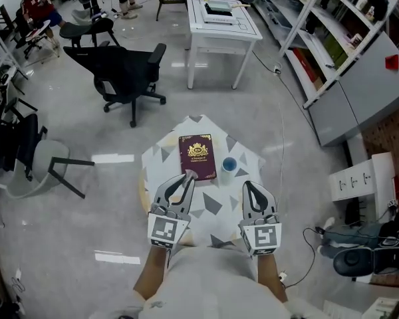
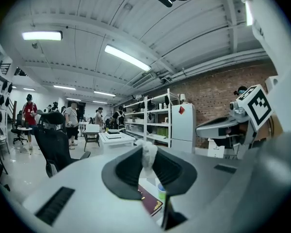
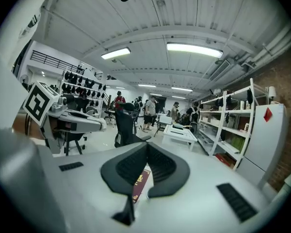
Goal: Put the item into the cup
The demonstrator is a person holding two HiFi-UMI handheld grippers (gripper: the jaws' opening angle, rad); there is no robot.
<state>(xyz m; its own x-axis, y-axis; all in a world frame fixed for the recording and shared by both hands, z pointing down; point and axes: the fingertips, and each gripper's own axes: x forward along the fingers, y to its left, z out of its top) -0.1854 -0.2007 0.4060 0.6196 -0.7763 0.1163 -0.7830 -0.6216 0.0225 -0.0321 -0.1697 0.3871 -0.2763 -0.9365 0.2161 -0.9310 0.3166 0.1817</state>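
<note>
A small white crumpled item (image 2: 148, 155) is pinched between the tips of my left gripper (image 1: 189, 176), which is shut on it. That gripper hovers over the near edge of a maroon book (image 1: 197, 156) on the small patterned table (image 1: 162, 153). The cup (image 1: 229, 165), white with a blue inside, stands just right of the book and ahead of both grippers; in the left gripper view the cup (image 2: 161, 191) shows below the jaws. My right gripper (image 1: 247, 185) is held over the table's near right part, jaws closed together with nothing between them.
A black office chair (image 1: 126, 75) and a white table (image 1: 221, 20) stand beyond the small table. A toppled grey chair (image 1: 36, 168) lies at the left. Metal shelving (image 1: 332, 42) runs along the right. People stand at the far end of the room.
</note>
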